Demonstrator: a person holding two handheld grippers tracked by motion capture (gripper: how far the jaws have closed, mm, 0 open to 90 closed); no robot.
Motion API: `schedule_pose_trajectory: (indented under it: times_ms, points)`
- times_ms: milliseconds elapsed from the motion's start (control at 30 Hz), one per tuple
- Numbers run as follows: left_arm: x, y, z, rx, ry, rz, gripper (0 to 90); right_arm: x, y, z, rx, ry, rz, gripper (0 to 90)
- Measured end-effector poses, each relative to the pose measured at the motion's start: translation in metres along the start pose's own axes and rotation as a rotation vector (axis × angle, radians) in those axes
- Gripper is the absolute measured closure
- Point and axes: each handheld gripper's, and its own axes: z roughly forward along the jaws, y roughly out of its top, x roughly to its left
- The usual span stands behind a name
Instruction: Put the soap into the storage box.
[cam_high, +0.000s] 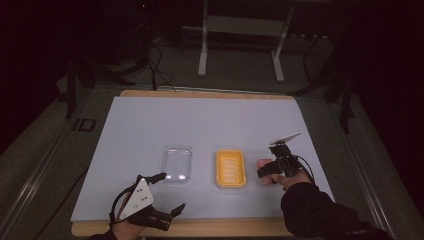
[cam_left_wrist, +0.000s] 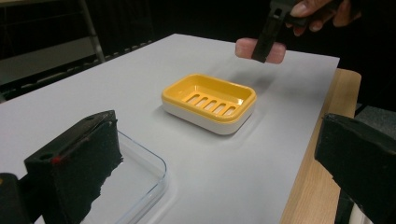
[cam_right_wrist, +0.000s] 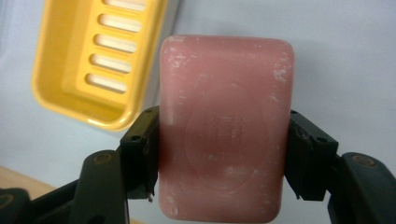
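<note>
the left gripper rests at the near table edge, left of the yellow soap dish, jaws spread wide and empty. just left of the dish lies a clear plastic lid, flat on the grey sheet. right of the dish, the right gripper is clamped on a pink bar of soap, seemingly held off the table. likely step: carrying soap to the dish. next it needs shifting left over the slotted tray, lowering, then releasing.
</note>
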Motion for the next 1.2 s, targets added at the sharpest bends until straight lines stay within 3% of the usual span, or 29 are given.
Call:
schedule_pose_trajectory:
  times_ms: [200,533,800,1000,1200]
  points:
    - [-0.001,0.0,0.0,-0.003,-0.004,0.0,0.6,0.02,0.01,-0.012,-0.024,-0.057,0.002,37.2]
    - [-0.001,0.0,0.0,0.004,-0.006,0.005,0.7,0.064,0.023,-0.015,-0.038,-0.039,-0.055,37.2]
    - [-0.001,0.0,0.001,0.005,-0.014,0.005,0.6,0.086,0.029,-0.004,-0.043,-0.041,-0.058,37.2]
    - [-0.001,0.0,0.0,0.006,-0.017,0.005,0.6,0.1,0.031,0.022,-0.029,-0.022,-0.052,37.2]
    - [-0.001,0.0,0.0,0.004,-0.025,0.01,0.6,0.105,0.032,0.039,-0.022,-0.035,-0.049,37.2]
